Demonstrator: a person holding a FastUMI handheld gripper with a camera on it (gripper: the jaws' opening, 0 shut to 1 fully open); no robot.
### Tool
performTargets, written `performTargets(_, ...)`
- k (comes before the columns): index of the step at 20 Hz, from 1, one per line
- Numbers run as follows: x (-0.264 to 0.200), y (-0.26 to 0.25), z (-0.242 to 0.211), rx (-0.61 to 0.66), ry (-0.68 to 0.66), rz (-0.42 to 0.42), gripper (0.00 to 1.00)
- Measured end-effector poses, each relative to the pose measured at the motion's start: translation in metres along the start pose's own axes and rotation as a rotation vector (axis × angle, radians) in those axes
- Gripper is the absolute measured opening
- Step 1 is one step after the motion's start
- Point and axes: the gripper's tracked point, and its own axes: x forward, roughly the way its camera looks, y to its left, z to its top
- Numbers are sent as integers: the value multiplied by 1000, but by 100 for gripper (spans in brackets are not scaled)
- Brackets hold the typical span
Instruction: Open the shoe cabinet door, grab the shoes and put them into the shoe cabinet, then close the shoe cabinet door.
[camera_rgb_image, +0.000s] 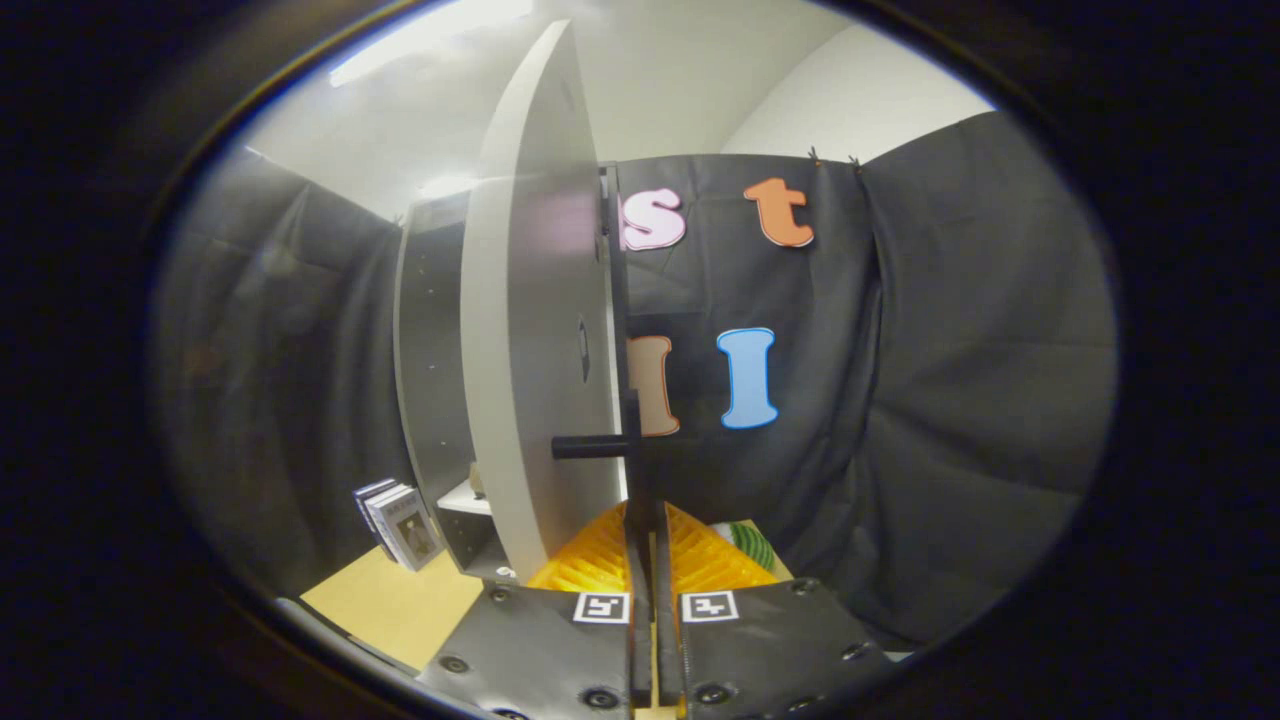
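The shoe cabinet (430, 350) is a dark box standing on the wooden table beyond my fingers and to their left. Its pale door (530, 330) is swung open toward me and I see it almost edge-on. A black handle (590, 446) sticks out near the door's free edge. My gripper (650, 522) is just below that handle, and its fingers are closed to a thin gap on the dark edge of the door. A small green-striped thing (752, 545) peeks out beyond the right finger; I cannot tell what it is.
A white shelf (465, 497) shows inside the cabinet's lower part. A few upright books (395, 525) stand on the wooden table (400, 600) left of the cabinet. Black cloth (950, 400) walls the booth behind and on both sides.
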Motion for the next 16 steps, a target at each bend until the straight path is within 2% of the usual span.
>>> performTargets(5, -25, -3, 6, -21, -25, 9, 5)
performTargets(11, -68, 0, 18, -32, -63, -46, 4)
performTargets(16, -83, 51, 5, -49, -75, -69, 5)
